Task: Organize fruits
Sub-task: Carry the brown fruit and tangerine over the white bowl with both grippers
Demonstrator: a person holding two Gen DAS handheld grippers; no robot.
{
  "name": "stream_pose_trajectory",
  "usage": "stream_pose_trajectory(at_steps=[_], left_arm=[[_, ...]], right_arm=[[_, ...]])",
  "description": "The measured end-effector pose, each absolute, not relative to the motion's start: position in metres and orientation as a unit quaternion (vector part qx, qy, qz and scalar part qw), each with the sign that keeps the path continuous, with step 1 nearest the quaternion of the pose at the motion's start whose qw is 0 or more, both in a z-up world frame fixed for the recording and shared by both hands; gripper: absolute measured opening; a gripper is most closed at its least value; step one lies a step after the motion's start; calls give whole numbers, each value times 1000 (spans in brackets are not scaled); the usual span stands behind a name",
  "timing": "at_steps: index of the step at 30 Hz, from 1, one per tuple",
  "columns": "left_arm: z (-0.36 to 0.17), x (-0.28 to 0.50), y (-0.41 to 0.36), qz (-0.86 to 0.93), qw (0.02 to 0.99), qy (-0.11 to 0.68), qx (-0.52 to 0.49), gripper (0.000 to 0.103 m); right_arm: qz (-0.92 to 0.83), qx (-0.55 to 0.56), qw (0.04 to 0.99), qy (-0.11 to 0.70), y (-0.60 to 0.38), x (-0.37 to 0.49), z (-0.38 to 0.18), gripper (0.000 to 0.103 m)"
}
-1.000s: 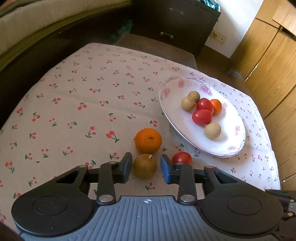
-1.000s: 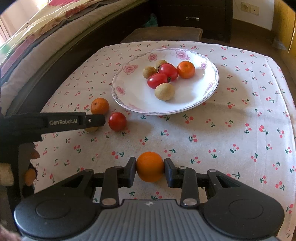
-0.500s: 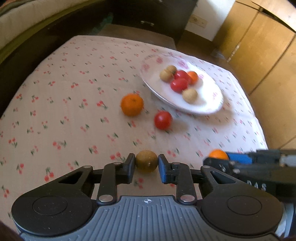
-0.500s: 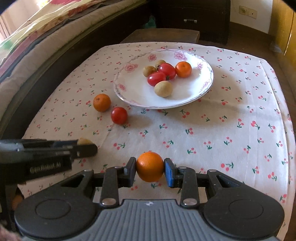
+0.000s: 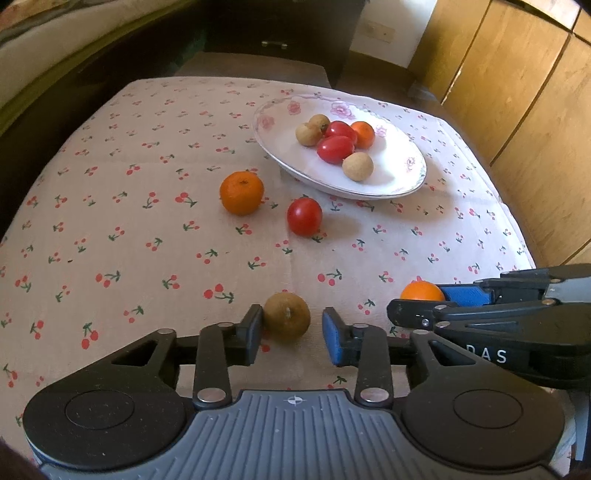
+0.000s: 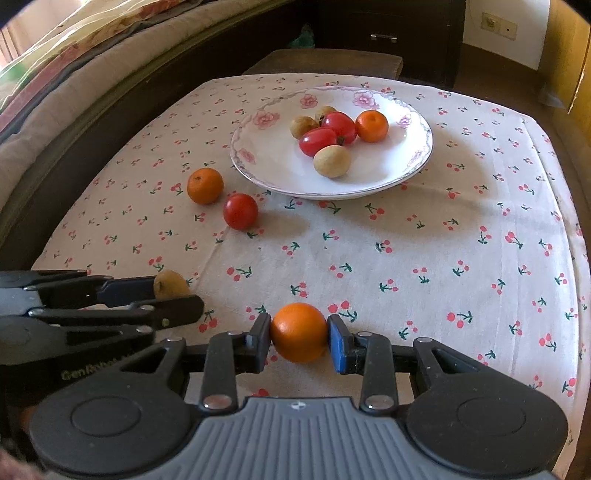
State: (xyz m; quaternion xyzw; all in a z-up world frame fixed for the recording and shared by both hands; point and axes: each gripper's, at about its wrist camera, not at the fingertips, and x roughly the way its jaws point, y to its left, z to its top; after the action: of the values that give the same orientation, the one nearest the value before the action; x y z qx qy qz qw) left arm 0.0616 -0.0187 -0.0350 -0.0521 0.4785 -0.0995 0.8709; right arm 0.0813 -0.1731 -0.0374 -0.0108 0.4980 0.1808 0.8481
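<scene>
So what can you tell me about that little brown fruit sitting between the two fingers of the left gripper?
The brown fruit is small and round, with a dull, rough-looking tan skin and a short stem stub facing the camera. It looks like a longan, like the paler ones on the plate. It sits between the fingers of the left gripper, whose jaws are opening: the black pad is against its left side, while the blue pad stands clear. It appears to rest on the cherry-print tablecloth, near its front edge.

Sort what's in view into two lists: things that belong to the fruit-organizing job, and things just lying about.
Part of the job:
- plate with fruit
- loose orange
- loose tomato
- brown fruit between the opening left tool
- orange gripped by the right tool

Just lying about:
- cherry tablecloth
- bed
- dark cabinet
</scene>
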Motion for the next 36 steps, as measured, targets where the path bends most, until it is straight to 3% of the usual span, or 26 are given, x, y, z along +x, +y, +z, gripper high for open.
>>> stream_pose_trajectory(at_steps=[9, 12, 15, 36], left_arm=[[-35, 63, -13, -91, 872, 476, -69, 55], [-35, 66, -13, -83, 873, 475, -70, 50], [-35, 71, -13, -74, 872, 478, -73, 36], [19, 48, -20, -74, 889, 446, -67, 36]], right_arm=[[182, -16, 848, 498, -172, 82, -37, 35], [179, -33, 848, 498, -168, 80, -37, 35], [175, -32, 848, 500, -172, 78, -37, 34], [171, -12, 880, 442, -186, 54, 26, 34]])
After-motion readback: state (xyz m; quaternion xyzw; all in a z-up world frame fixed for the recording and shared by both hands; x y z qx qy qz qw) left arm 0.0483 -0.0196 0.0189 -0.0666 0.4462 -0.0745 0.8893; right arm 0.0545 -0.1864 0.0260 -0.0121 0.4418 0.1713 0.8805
